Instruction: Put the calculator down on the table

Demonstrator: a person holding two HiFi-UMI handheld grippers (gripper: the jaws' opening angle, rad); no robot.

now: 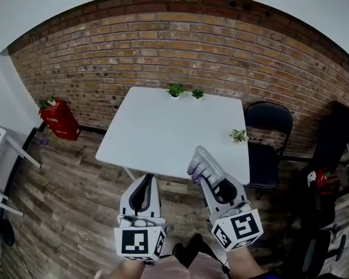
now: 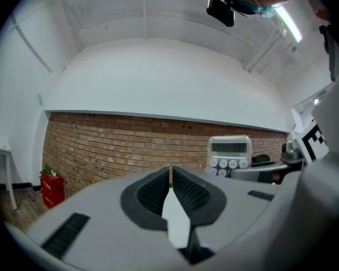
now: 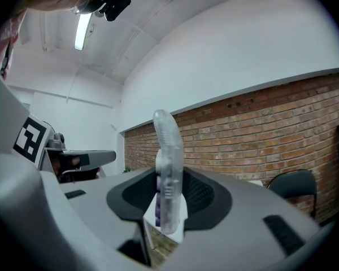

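Observation:
The calculator (image 1: 204,165) is a clear-cased unit with purple keys, held over the wooden floor just short of the white table's (image 1: 163,132) near edge. My right gripper (image 1: 212,182) is shut on its lower end; in the right gripper view the calculator (image 3: 168,168) stands edge-on between the pads. Beside it on the left, my left gripper (image 1: 144,181) is shut and empty, its pads (image 2: 183,188) meeting at the tips. From the left gripper view the calculator (image 2: 230,153) shows its display and round keys.
Two small potted plants (image 1: 175,90) (image 1: 197,93) stand at the table's far edge and a third plant (image 1: 239,135) at its right edge. A black chair (image 1: 269,127) is at the table's right. A red object (image 1: 59,119) sits by the brick wall.

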